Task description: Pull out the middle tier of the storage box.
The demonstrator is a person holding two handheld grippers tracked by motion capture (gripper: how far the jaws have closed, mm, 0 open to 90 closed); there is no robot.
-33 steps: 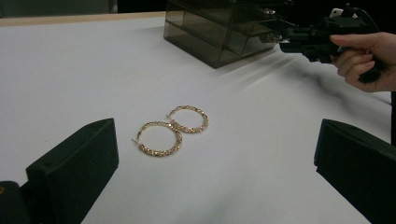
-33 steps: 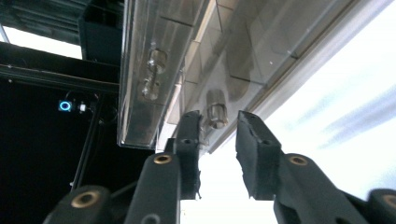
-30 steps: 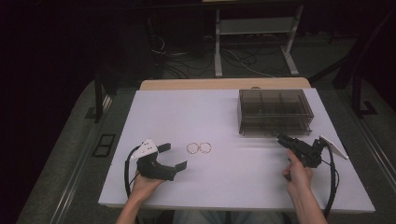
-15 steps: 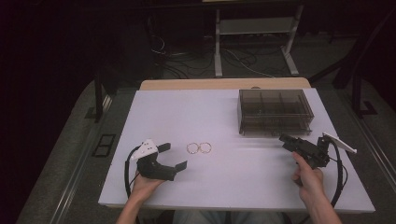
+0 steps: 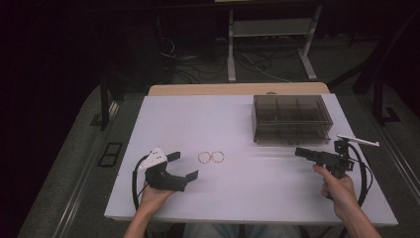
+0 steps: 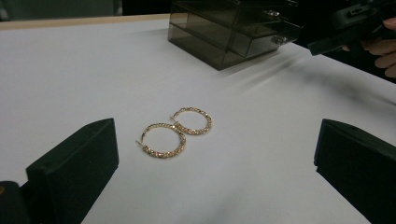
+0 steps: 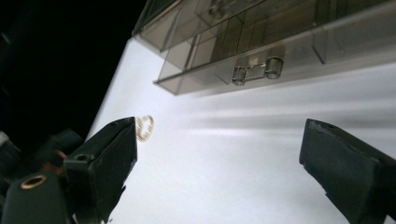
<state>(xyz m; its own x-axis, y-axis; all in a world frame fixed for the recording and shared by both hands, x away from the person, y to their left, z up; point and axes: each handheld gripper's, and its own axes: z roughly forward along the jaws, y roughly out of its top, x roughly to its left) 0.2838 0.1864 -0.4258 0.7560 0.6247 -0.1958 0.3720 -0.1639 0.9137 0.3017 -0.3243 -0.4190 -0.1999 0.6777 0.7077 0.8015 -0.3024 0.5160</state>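
Observation:
Two gold hoop earrings (image 5: 211,157) (image 6: 176,132) lie side by side, touching, on the white table (image 5: 237,124). My left gripper (image 5: 181,165) rests on the table just left of them, open and pointing at them, with nothing between its fingers. A smoky clear drawer box (image 5: 290,119) (image 7: 261,42) stands at the back right. My right gripper (image 5: 299,151) is held above the table in front of the box, rolled onto its side. Its jaws have just been opening and stand wide with nothing between them. The earrings (image 7: 144,127) show small past its left finger.
The box has a small clear drawer handle (image 7: 257,71) facing the right gripper. The table's front edge (image 5: 247,218) runs just past both hands. Beyond the far edge are a dark floor, cables and a white metal stand (image 5: 270,29).
The right gripper has lifted off the table, shifted a little right and rolled over. The left gripper and the earrings have stayed put.

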